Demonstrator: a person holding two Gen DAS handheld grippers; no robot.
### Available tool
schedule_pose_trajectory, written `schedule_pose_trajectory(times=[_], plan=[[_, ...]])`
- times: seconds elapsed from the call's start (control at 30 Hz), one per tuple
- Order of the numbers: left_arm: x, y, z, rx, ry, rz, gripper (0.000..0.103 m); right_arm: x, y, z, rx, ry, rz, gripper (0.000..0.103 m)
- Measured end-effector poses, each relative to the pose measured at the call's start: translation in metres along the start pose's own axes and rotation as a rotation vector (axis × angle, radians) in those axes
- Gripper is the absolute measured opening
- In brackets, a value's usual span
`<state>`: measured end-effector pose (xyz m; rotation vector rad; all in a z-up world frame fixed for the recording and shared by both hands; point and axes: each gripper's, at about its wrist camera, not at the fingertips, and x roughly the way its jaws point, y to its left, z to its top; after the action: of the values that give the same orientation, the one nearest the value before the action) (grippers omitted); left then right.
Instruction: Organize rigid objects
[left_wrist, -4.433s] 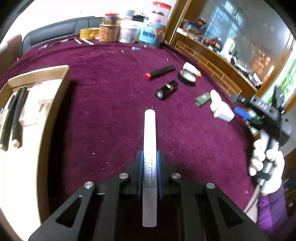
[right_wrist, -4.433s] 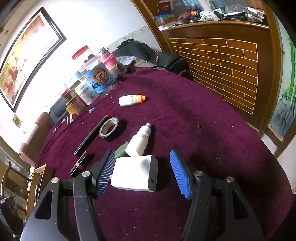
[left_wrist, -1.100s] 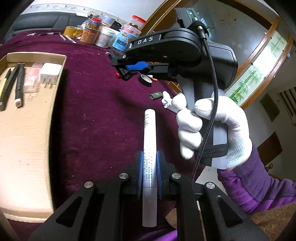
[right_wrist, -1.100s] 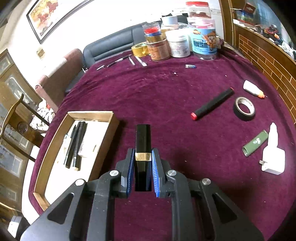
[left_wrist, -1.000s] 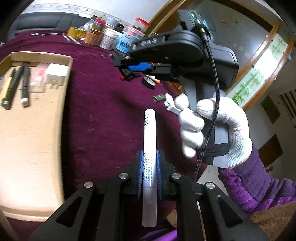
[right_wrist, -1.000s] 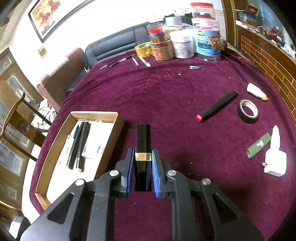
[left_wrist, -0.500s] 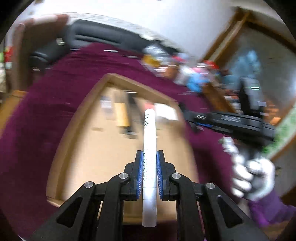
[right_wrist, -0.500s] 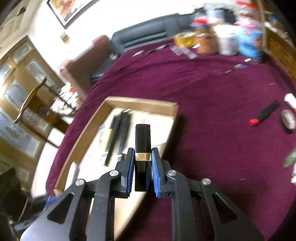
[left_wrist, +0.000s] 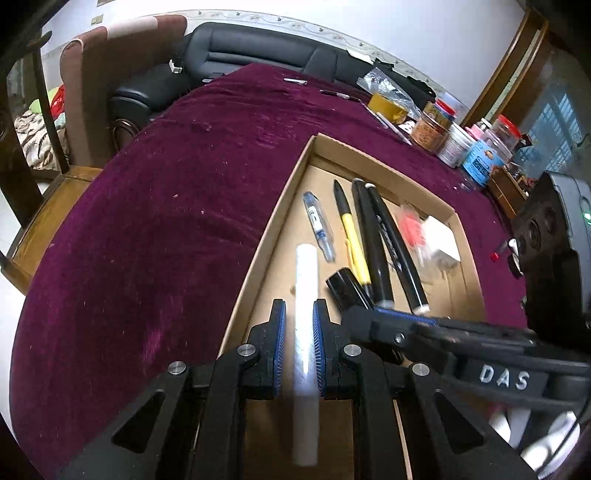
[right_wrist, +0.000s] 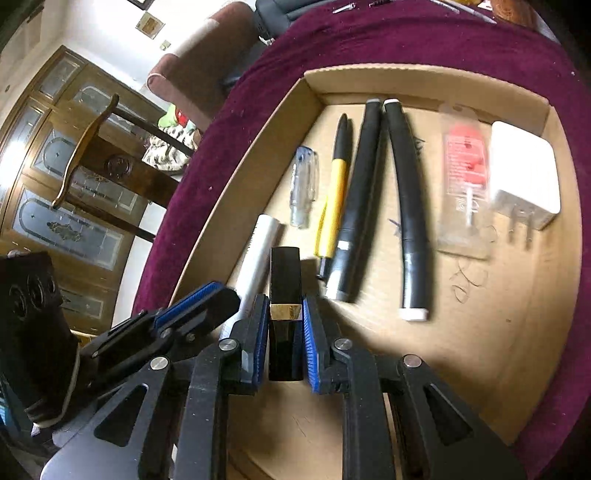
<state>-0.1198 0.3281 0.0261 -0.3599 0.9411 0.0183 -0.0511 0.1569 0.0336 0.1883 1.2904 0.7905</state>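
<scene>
Holding, left hand-held gripper (left_wrist: 298, 341): closed on white tube (left_wrist: 306, 295), over tray (left_wrist: 258, 251), near-left.
Right hand-held gripper (right_wrist: 283, 334): clamped on black lipstick (right_wrist: 284, 288), just right of the tube.
Tray: on maroon worktop (left_wrist: 166, 221), pens (right_wrist: 364, 192) inside.

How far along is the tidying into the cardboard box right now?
Done: pens, a white charger and a small packet lie in the cardboard box. In hand: left gripper holds a white tube, right gripper a black lipstick, both over it. Left: releasing them.

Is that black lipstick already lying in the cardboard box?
Not yet. The black lipstick is clamped between the right gripper's blue pads, over the cardboard box.
</scene>
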Motion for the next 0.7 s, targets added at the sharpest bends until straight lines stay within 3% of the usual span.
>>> schedule_pose_trajectory(times=[0.07, 0.2, 0.3, 0.53, 0.7], plan=[[0.006, -0.002, 0.008, -0.021, 0.000, -0.023, 0.014, 0.000, -0.001, 0.003, 0.003, -0.006, -0.009, 0.016], [-0.006, 0.004, 0.007, -0.069, -0.025, -0.092, 0.034, 0.000, 0.001, 0.005, 0.001, -0.018, -0.023, 0.016], [-0.026, 0.002, 0.003, -0.076, -0.077, -0.085, 0.045, 0.000, 0.009, 0.003, -0.039, -0.029, -0.066, 0.016], [-0.070, 0.007, -0.003, -0.078, -0.215, -0.060, 0.056, -0.013, 0.034, -0.004, -0.179, -0.096, -0.142, 0.017], [-0.069, 0.012, -0.005, -0.089, -0.213, -0.011, 0.058, -0.037, 0.039, -0.015, -0.252, -0.186, -0.220, 0.017]])
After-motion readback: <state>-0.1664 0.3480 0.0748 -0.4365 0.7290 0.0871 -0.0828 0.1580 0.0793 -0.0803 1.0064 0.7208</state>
